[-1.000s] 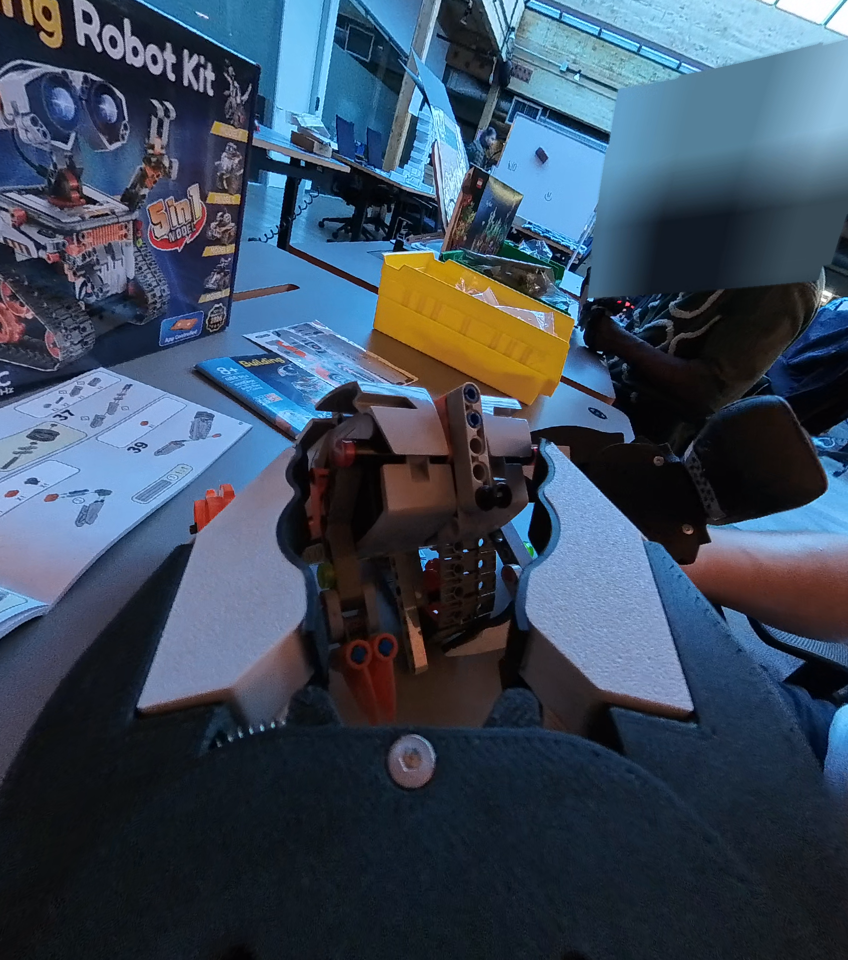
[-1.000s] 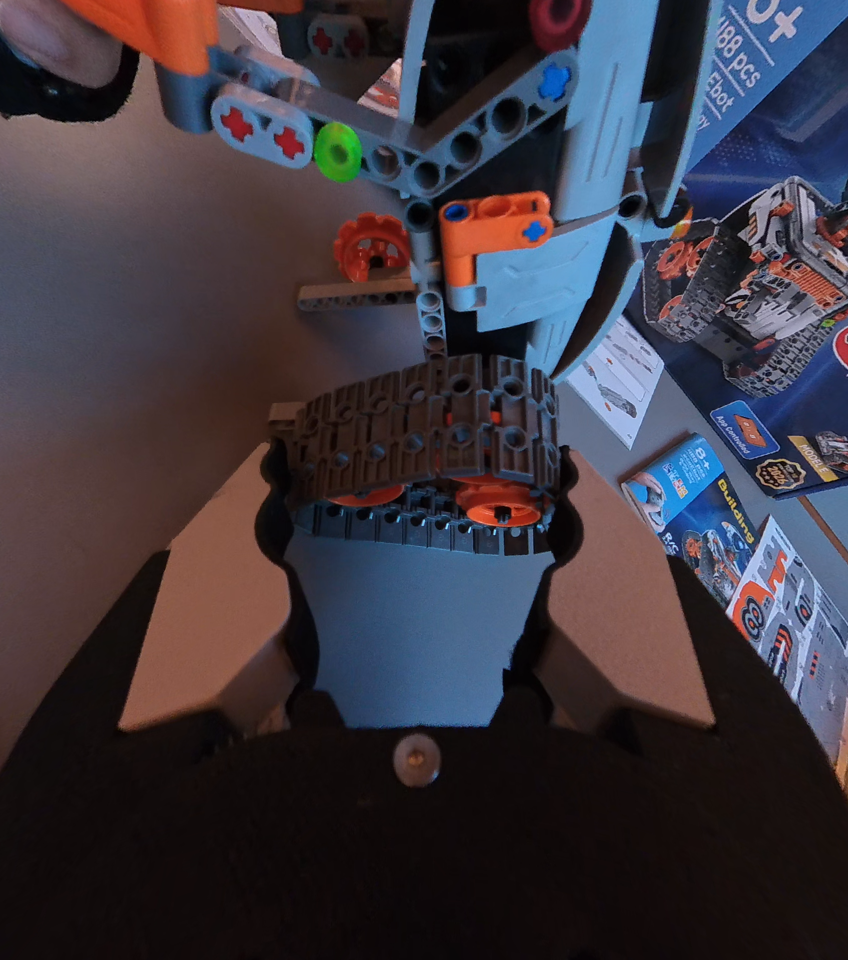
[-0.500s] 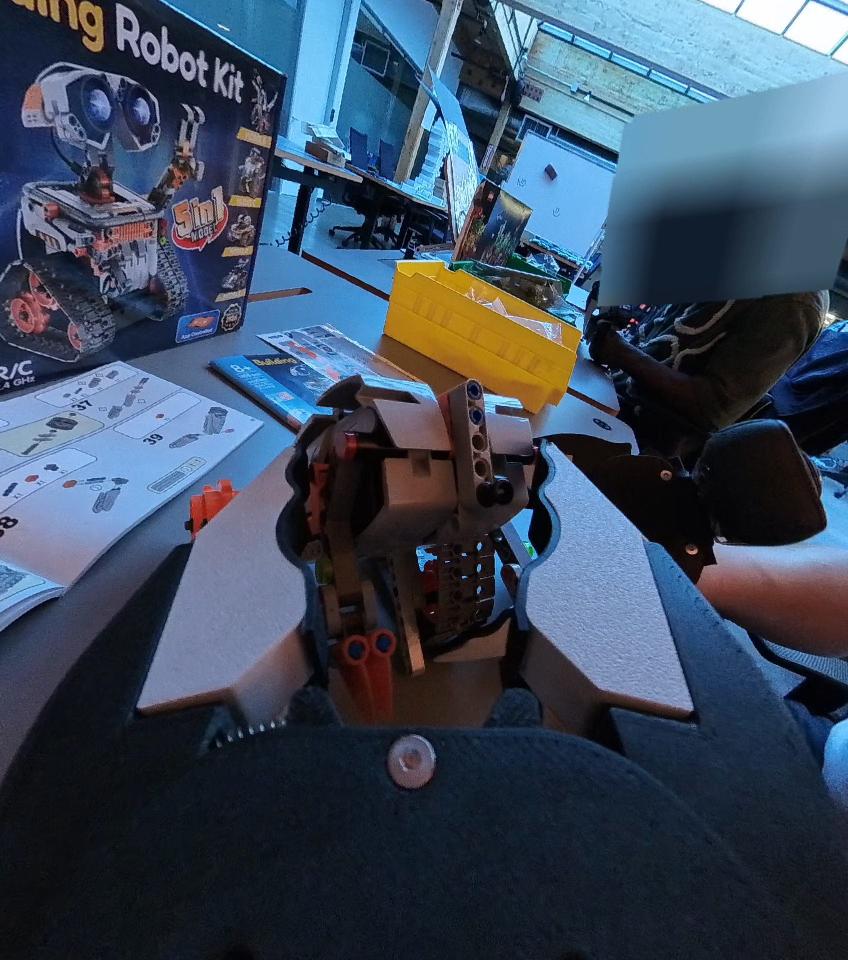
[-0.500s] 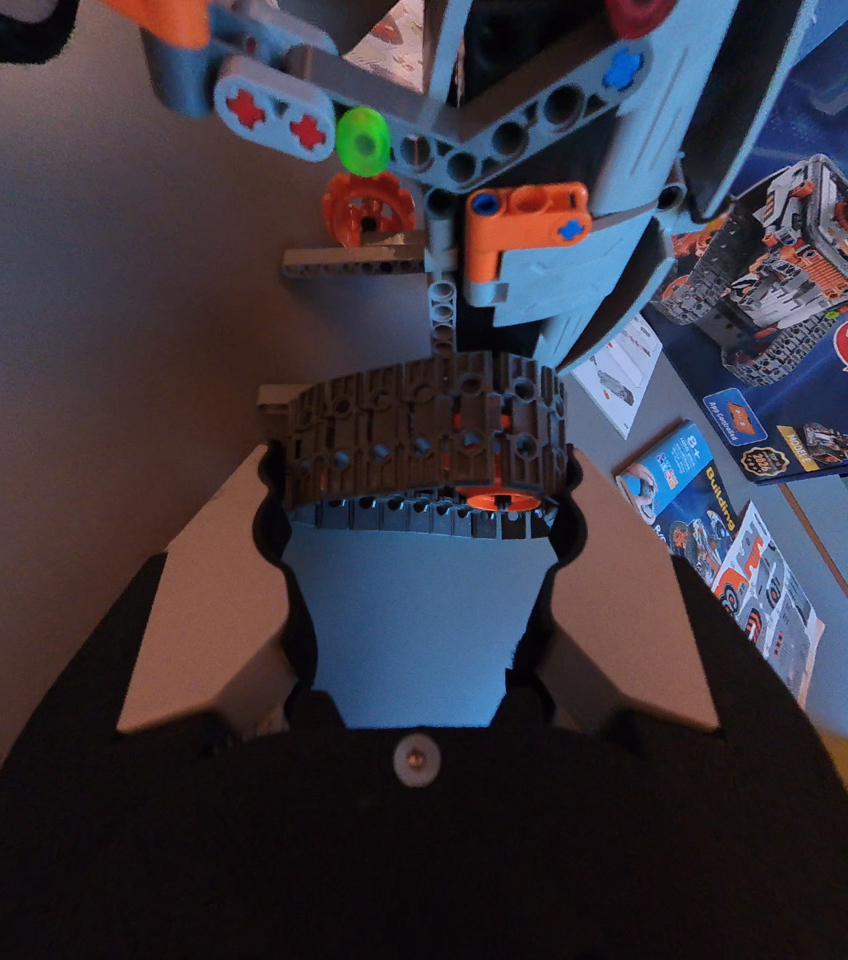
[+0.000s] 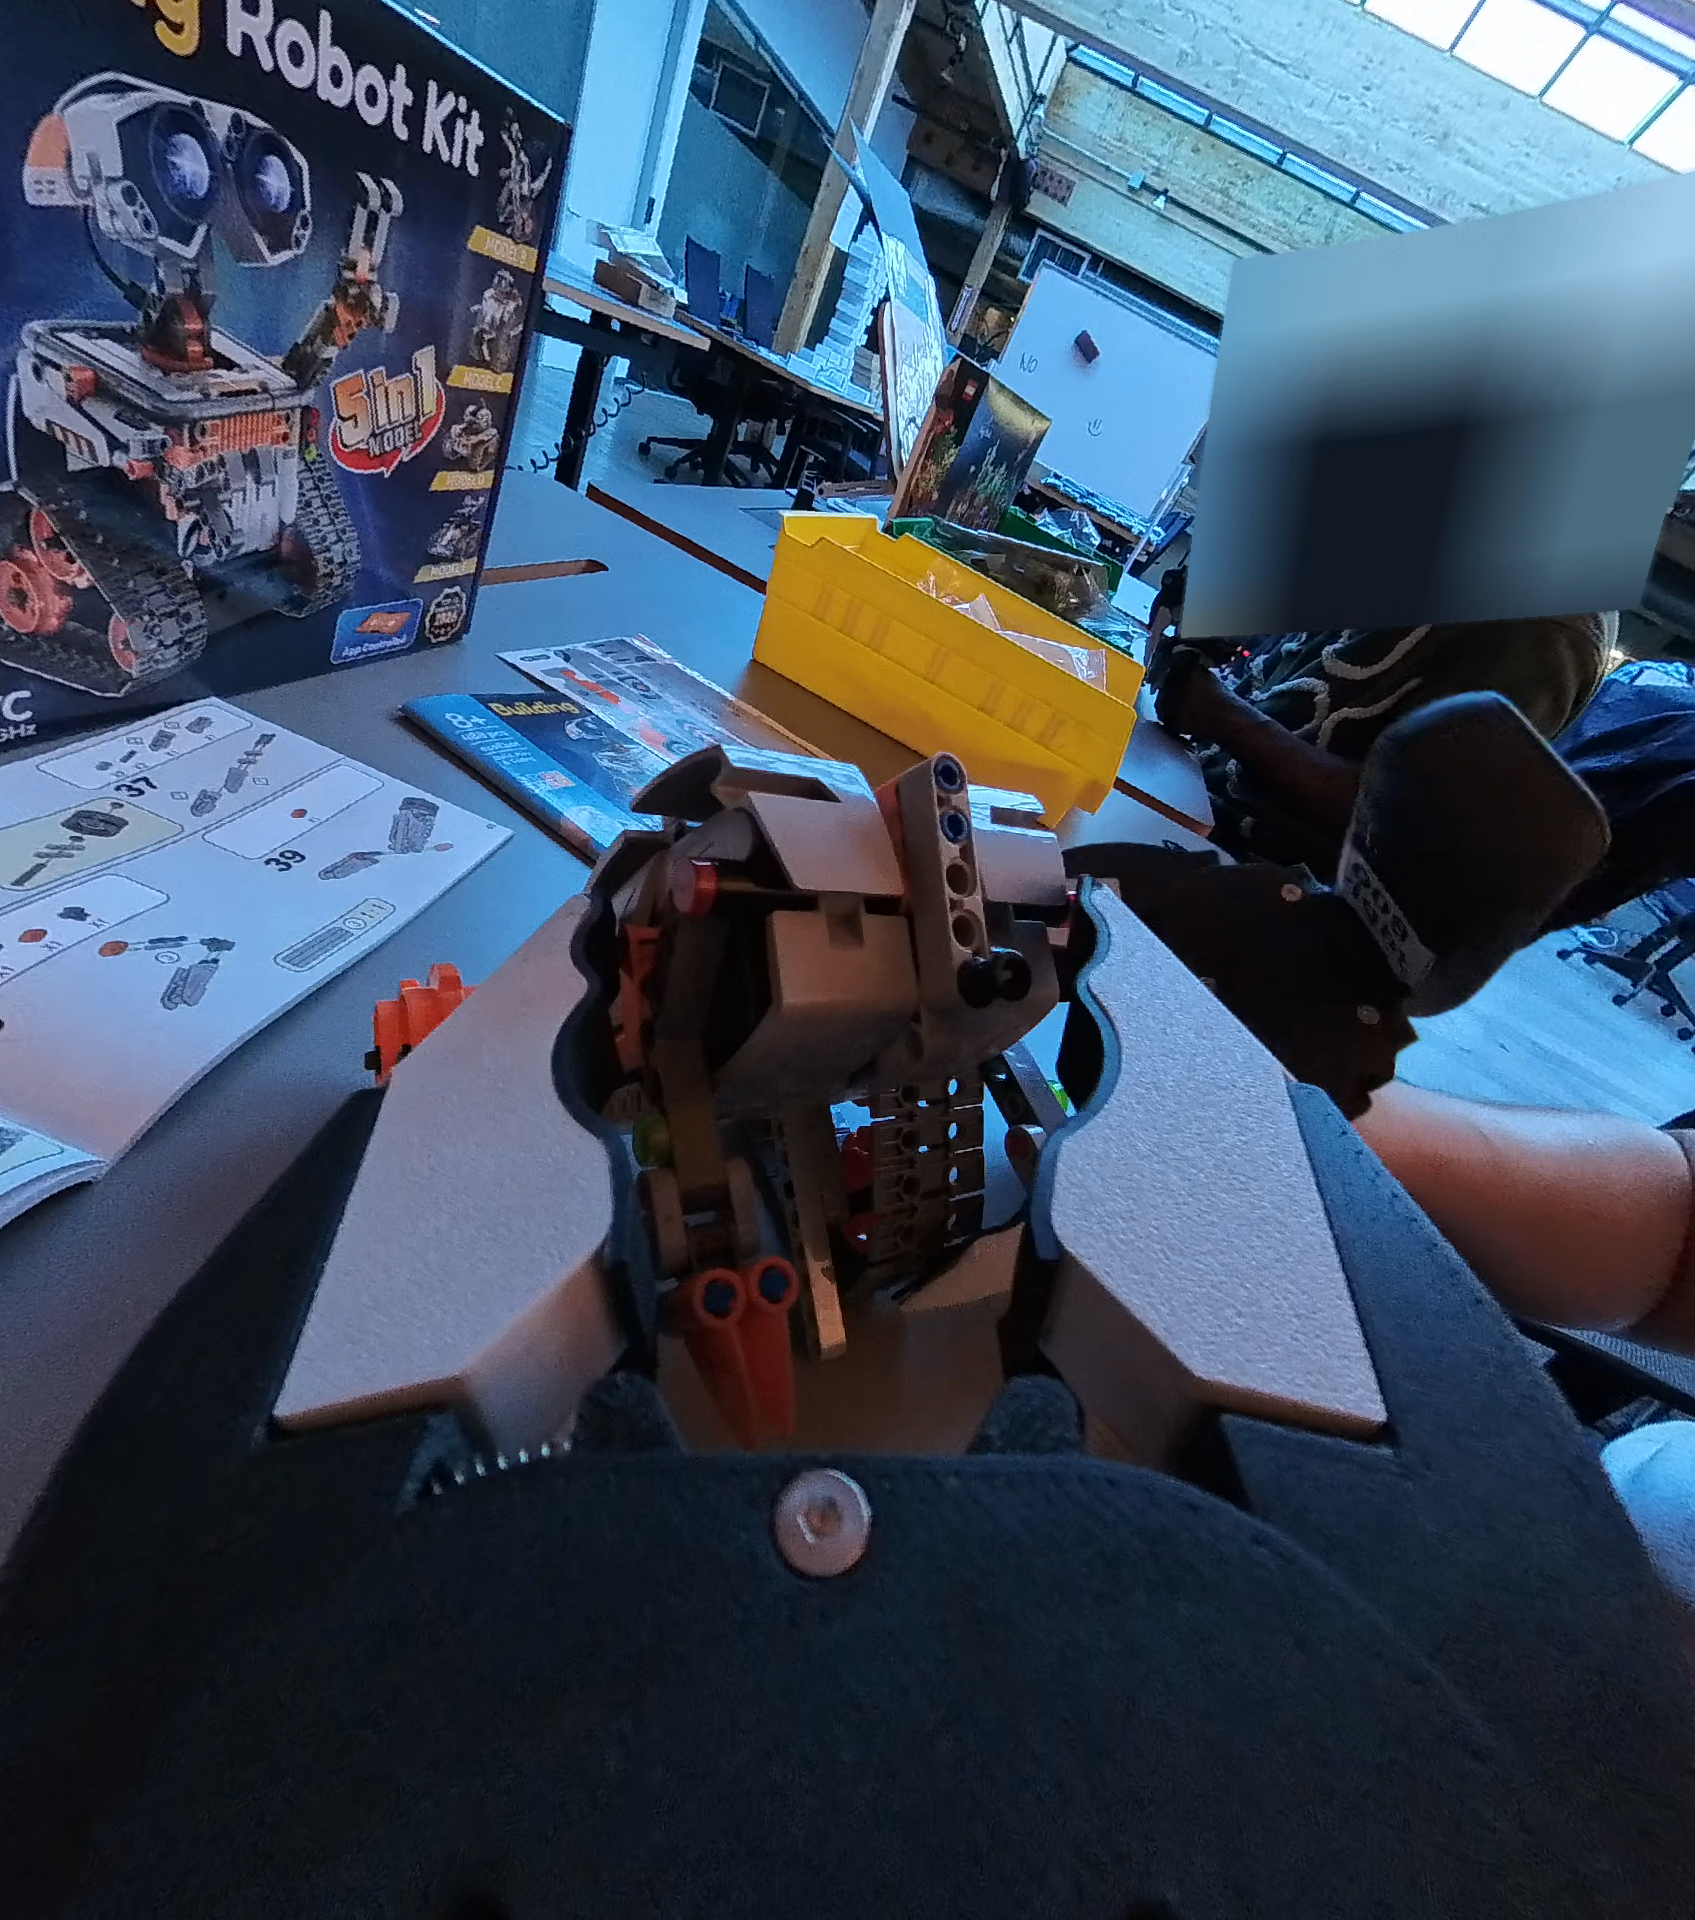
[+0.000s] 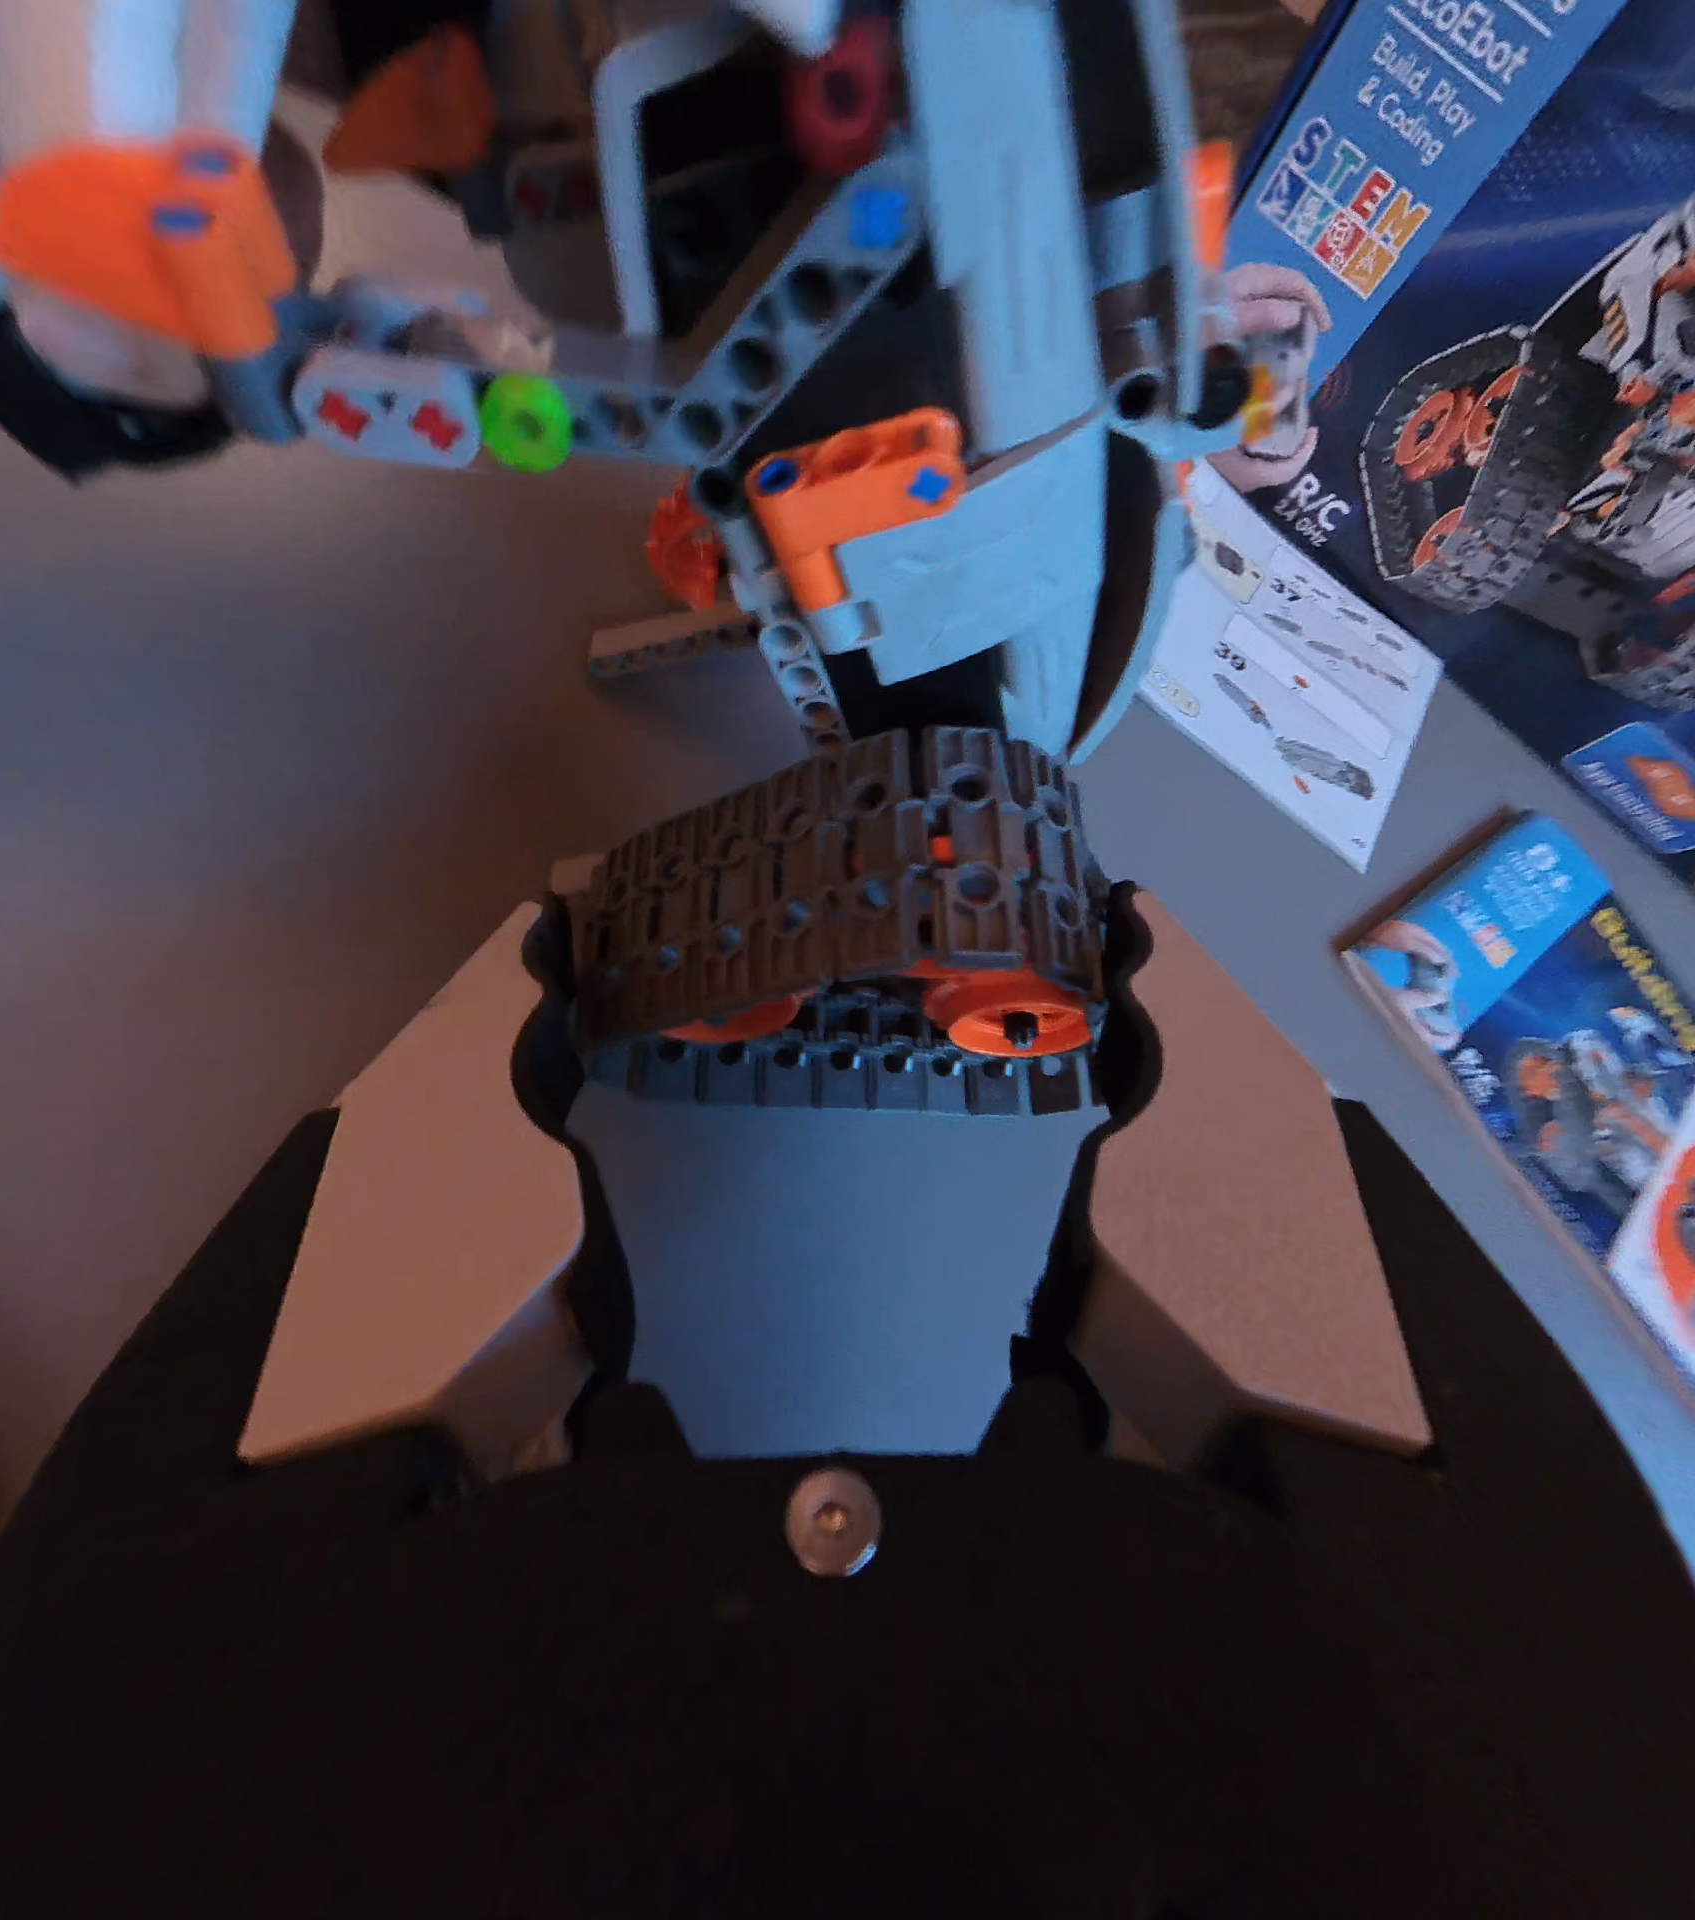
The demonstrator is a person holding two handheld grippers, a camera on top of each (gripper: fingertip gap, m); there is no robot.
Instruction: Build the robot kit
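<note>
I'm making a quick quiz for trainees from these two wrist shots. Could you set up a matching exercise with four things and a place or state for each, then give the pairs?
Things:
1. left gripper
2. right gripper
3. yellow bin
4. instruction booklet

Places or states:
A. lies open on the grey table
B. shut on the tracked wheel unit
C. stands beyond the leaflets, bags inside
D. shut on the grey brick model

Pairs: 1-D, 2-B, 3-C, 4-A
</note>
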